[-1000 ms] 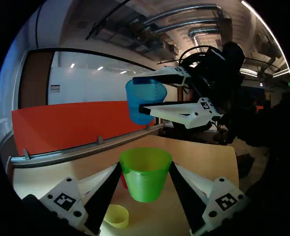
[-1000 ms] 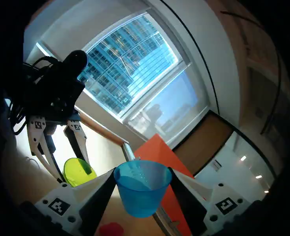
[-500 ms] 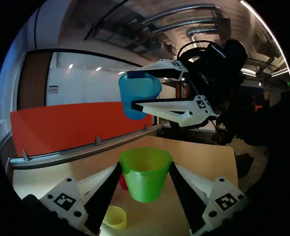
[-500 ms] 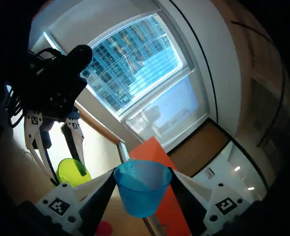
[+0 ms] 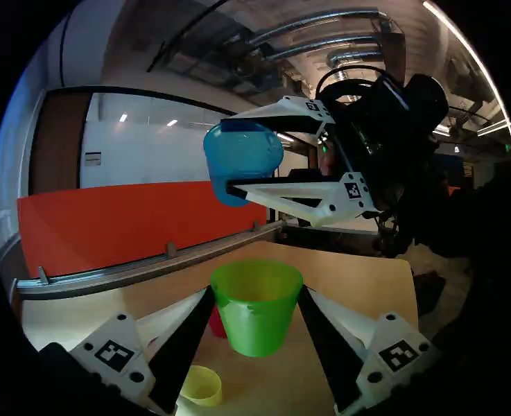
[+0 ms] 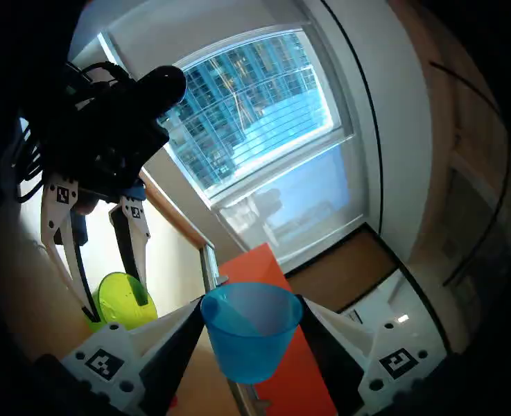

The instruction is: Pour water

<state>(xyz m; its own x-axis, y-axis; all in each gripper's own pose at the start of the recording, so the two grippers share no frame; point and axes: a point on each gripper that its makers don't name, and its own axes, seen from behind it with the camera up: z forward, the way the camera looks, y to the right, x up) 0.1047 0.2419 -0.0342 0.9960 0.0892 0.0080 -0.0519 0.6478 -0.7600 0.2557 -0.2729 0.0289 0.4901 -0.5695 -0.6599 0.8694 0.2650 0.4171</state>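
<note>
**Item 1. Blue cup** (image 5: 241,163): the pouring vessel. It is clamped between both fingers of the right gripper (image 5: 226,159) and held in the air, tipped off upright. In the left gripper view it hangs at 12 o'clock from the green cup, well apart from it. In the right gripper view a slanted surface inside it may be water, but this is not certain. No stream is visible.

**Item 2. Green cup** (image 5: 256,315): the receiving vessel. It stands upright, pinched on both sides by the left gripper (image 5: 256,295), over the table (image 5: 356,277).

**Item 3. Step in hand (judged).** The pour is at its start, with the tilt begun and nothing yet falling. The next move calls for the blue lip to come down close over the green mouth, followed by a slow further tilt while the green cup is held level.

**Item 4. Surroundings.**
- Yellow cup (image 5: 201,385): small, on the table at 7 o'clock from the green cup.
- Red thing (image 5: 217,323): partly hidden behind the green cup at 9 o'clock, kind unclear.
- Orange panel (image 5: 116,222) and rail (image 5: 151,262): along the table's far edge.
- Window (image 6: 255,132): large.

**Item 5. Obstructions.** Only open air lies between the two cups. The wide gap is the hazard, since a spill would land near the yellow cup.
</note>
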